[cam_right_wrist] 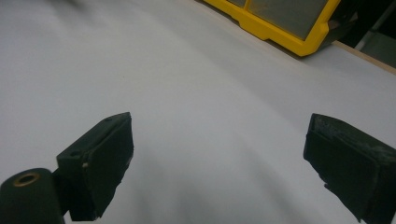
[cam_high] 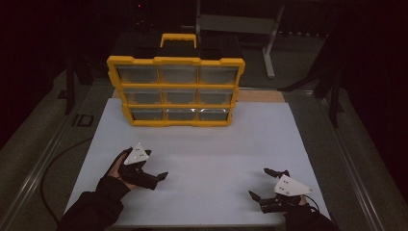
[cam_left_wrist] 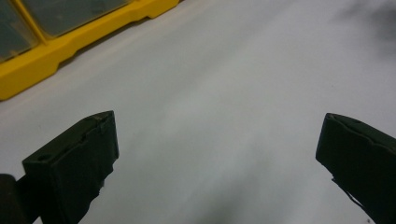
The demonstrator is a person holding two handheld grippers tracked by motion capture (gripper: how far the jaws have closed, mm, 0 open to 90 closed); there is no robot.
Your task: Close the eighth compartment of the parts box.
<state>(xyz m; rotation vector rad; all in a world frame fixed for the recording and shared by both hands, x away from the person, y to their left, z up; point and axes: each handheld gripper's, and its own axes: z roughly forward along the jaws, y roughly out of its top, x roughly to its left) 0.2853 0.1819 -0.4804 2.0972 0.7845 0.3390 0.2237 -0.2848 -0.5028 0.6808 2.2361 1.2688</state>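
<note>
Both grippers are held low over the white desk [cam_high: 202, 159], near its front edge, and nothing is gripped by either. The left gripper [cam_high: 154, 166] is seen at the front left, its jaws spread wide and angled inward toward the middle of the desk; in the left gripper view the two black jaws stand far apart with only bare white surface between them. The right gripper [cam_high: 263, 183] is placed at the front right, jaws likewise parted and empty, and in the right gripper view a corner of the yellow frame is caught at the upper right.

The organizer [cam_high: 175, 91] is set at the far end of the desk, well apart from both grippers, with its yellow frame, clear drawers in three rows and black handle on top. Its drawer fronts are turned toward the person, presumably so they can be reached head-on. All drawers appear to be shut; their contents cannot be made out.

The wide-open, symmetric stance is best judged as a ready position, with a reach forward to the organizer likely called for next.
</note>
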